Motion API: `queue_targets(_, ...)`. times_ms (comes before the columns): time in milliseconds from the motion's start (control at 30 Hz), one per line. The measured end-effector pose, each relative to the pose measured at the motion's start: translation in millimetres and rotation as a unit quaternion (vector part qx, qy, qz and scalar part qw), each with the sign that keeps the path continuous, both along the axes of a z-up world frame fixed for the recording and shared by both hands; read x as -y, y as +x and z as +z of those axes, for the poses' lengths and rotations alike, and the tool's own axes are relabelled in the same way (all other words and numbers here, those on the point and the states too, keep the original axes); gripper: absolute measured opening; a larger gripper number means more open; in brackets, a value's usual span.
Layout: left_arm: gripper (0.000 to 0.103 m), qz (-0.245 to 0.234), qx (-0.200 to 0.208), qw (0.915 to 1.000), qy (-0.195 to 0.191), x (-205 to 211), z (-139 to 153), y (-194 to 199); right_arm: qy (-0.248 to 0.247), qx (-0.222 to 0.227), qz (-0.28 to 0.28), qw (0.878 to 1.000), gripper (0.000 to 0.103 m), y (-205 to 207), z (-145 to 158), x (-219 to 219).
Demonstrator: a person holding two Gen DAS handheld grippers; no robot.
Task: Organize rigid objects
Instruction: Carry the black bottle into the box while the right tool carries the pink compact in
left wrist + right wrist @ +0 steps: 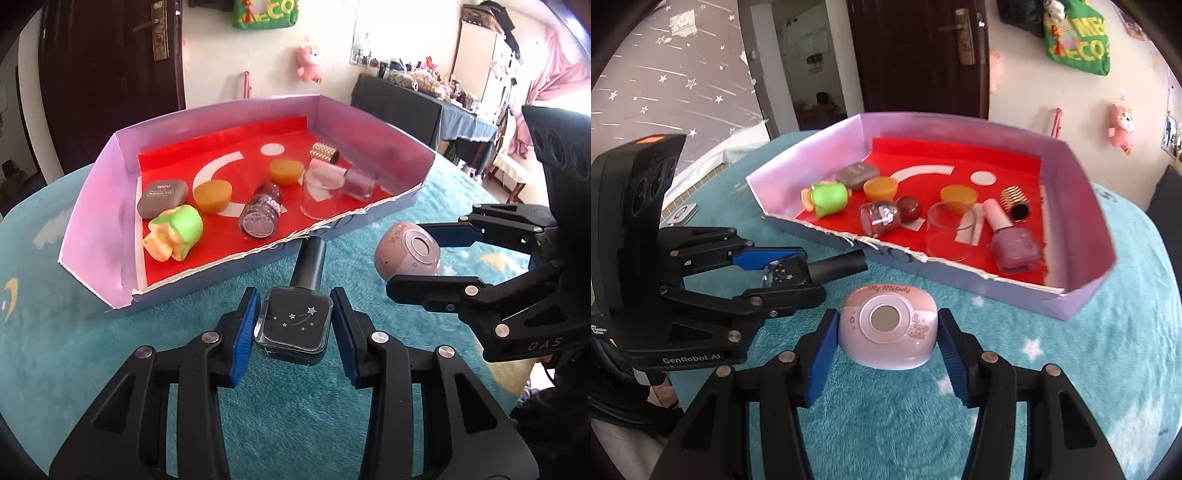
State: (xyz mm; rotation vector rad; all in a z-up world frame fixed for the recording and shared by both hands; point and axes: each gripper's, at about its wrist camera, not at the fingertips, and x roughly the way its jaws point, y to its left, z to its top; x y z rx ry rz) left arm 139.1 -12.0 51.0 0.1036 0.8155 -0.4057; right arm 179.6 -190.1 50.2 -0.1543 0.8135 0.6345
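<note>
My left gripper (295,297) is shut on a dark square nail polish bottle (293,326) with silver stars; its black cap points toward the box. In the right wrist view the same left gripper (809,273) and bottle (786,275) are at the left. My right gripper (888,315) is shut on a rounded pink "My Melody" case (886,326), with a blue pad against each side. From the left wrist view, the right gripper (406,256) holds the case (406,253) just in front of the box's near right corner.
A purple-walled box (92,206) with a red floor sits on the teal star blanket (110,369). It holds a green toy (177,232), a grey case (162,197), two orange discs, a glitter jar (260,216), a clear glass (947,230), a pink polish bottle (1012,240) and a gold cylinder (1015,201).
</note>
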Motion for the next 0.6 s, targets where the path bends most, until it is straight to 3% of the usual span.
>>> queue_targets(433,0.037,0.006,0.008,0.9999,-0.001,-1.8,5.3,-4.8,0.01,0.0,-0.009,1.0,0.056,-8.2,4.2,8.2)
queue_targets(600,0.037,0.005,0.019,0.9997,-0.016,-5.6,20.7,-10.6,0.012,0.001,-0.007,1.0,0.056,-9.5,6.1,8.0)
